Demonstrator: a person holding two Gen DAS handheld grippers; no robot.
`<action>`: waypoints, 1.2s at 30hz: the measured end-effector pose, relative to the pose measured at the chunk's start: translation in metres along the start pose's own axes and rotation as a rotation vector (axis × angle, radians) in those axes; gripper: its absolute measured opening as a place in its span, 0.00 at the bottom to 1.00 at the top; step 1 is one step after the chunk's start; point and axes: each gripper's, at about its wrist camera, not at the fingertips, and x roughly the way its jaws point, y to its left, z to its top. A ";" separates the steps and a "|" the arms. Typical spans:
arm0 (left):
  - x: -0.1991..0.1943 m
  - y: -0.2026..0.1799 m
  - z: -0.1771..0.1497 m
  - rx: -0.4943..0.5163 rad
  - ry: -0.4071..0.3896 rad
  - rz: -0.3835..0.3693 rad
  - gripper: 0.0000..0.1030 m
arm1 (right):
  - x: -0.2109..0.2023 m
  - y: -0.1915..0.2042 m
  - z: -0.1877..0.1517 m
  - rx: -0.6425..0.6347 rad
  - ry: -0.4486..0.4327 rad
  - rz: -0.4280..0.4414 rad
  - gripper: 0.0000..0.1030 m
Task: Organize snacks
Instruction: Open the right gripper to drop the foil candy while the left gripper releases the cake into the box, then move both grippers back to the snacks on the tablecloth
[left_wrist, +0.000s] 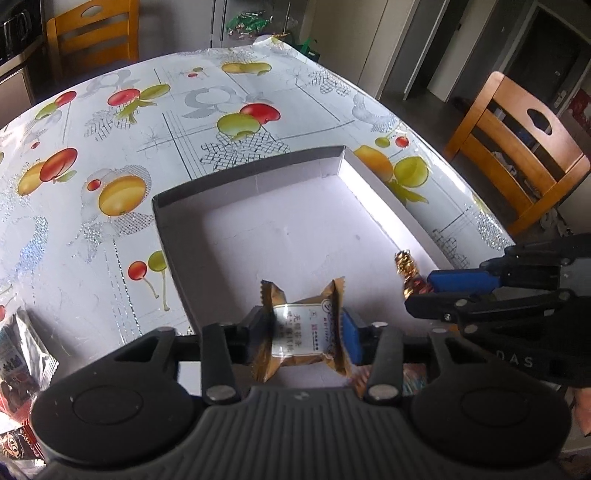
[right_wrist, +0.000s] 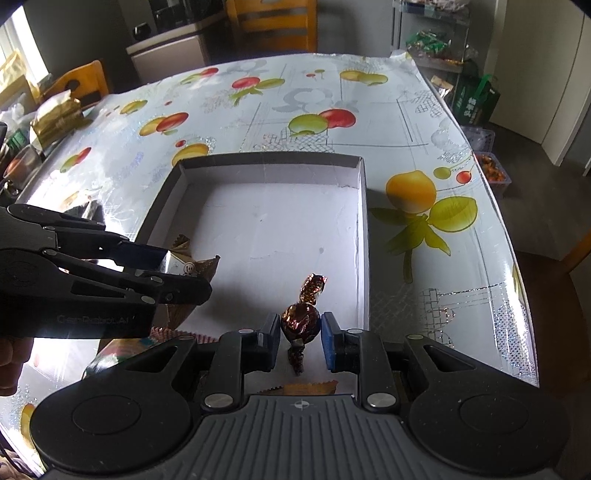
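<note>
Looking along the left gripper (left_wrist: 308, 334), its jaws were clamped on a gold-wrapped snack (left_wrist: 306, 332), whose long axis ran crosswise between the pads, crimped ends flaring past each finger. The shallow box (left_wrist: 255, 181) lay straight ahead of and below the jaws, its white floor bare, its near edge hidden under the gripper. The right gripper (left_wrist: 424, 291) came in from the right, close beside, so lateral room there seemed tight. From the right wrist, its jaws pinched a round foil-wrapped candy (right_wrist: 300, 321), twisted tails pointing ahead and back along the fingers. The box floor stretched open ahead, its right wall just beyond the right pad, the left gripper (right_wrist: 184, 269) crowding the left. Both snacks hung over the box's near end; I judged release needed only a short drop.
</note>
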 end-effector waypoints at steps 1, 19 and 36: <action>0.000 0.000 0.000 -0.001 -0.001 -0.001 0.49 | 0.000 0.000 0.000 -0.001 0.001 -0.001 0.28; -0.053 0.014 -0.010 -0.021 -0.123 0.037 0.61 | -0.035 0.022 0.013 0.012 -0.113 -0.007 0.44; -0.122 0.126 -0.107 -0.212 -0.122 0.176 0.61 | -0.031 0.124 0.021 -0.113 -0.112 0.078 0.48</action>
